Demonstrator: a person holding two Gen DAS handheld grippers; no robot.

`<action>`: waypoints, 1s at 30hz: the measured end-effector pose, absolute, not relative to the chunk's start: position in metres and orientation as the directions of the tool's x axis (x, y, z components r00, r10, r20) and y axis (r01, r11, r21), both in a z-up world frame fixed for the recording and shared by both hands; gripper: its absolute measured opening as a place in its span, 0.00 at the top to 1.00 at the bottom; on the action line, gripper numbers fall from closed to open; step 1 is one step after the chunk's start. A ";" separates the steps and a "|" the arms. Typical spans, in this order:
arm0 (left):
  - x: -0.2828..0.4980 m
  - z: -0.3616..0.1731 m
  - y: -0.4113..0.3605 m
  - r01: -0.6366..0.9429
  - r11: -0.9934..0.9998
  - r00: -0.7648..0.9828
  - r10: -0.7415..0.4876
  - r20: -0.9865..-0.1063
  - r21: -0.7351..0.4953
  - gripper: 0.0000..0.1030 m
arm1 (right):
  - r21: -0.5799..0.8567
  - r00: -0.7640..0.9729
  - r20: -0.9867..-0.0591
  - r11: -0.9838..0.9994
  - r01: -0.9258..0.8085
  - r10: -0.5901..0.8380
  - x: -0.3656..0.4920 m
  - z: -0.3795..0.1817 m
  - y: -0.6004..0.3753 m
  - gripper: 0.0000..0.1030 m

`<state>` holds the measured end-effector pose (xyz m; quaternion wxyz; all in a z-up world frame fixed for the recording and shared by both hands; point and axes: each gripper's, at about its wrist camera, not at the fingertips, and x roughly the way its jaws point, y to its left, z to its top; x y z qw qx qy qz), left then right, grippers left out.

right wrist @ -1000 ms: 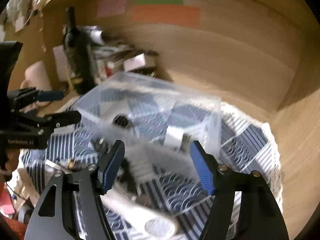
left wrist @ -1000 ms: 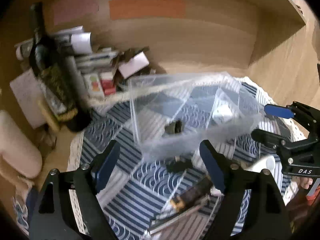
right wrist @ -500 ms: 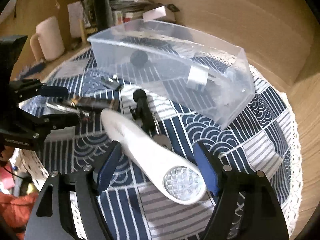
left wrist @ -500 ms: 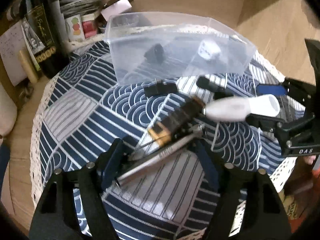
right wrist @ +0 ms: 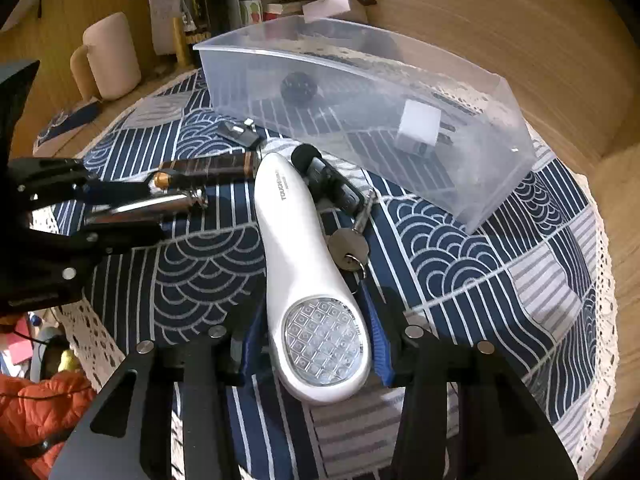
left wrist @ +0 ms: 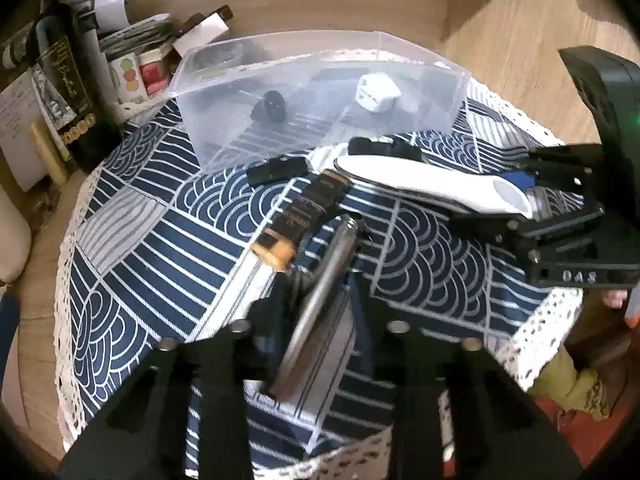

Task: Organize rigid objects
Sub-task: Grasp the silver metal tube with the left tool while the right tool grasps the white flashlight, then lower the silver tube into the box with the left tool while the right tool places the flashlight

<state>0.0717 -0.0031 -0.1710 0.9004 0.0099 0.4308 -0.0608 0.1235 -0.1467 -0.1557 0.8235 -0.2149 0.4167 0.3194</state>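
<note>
A clear plastic bin (left wrist: 224, 64) (right wrist: 500, 168) sits at the back of the blue patterned cloth, holding a white plug adapter (left wrist: 378, 92) (right wrist: 418, 128) and a small black round part (left wrist: 272, 106) (right wrist: 298, 86). My left gripper (left wrist: 320, 300) (right wrist: 116, 208) is shut on a silver metal cylinder (left wrist: 324, 296) (right wrist: 160, 206). My right gripper (right wrist: 316, 344) (left wrist: 516, 200) is shut on the lamp head of a white handheld device (right wrist: 296, 248) (left wrist: 420, 180). A brown knife handle (left wrist: 304, 216) (right wrist: 208, 170) lies between them.
A black car key with a silver key (right wrist: 344, 208), and a small black adapter (left wrist: 276, 172) (right wrist: 240, 134) lie on the cloth (left wrist: 160, 240). A dark bottle (left wrist: 64, 92), papers and boxes stand at the back left. A beige mug (right wrist: 108, 56) stands left. Wooden walls surround.
Both grippers have moved down and forward and closed: the left onto the silver cylinder, the right onto the white device's head. The bin has not moved.
</note>
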 end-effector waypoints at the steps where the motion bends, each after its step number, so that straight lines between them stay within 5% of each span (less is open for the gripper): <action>1: 0.074 -0.171 -0.003 0.120 0.992 0.623 -0.108 -0.775 -0.041 0.84 | -0.083 0.449 -0.821 0.705 -0.704 0.352 0.123 -0.155 -0.146 0.61; 30: 0.074 -0.077 0.027 0.039 0.992 0.808 -0.104 -0.580 -0.124 0.85 | -0.052 0.668 -0.550 0.778 -0.626 0.501 0.102 -0.039 -0.187 0.64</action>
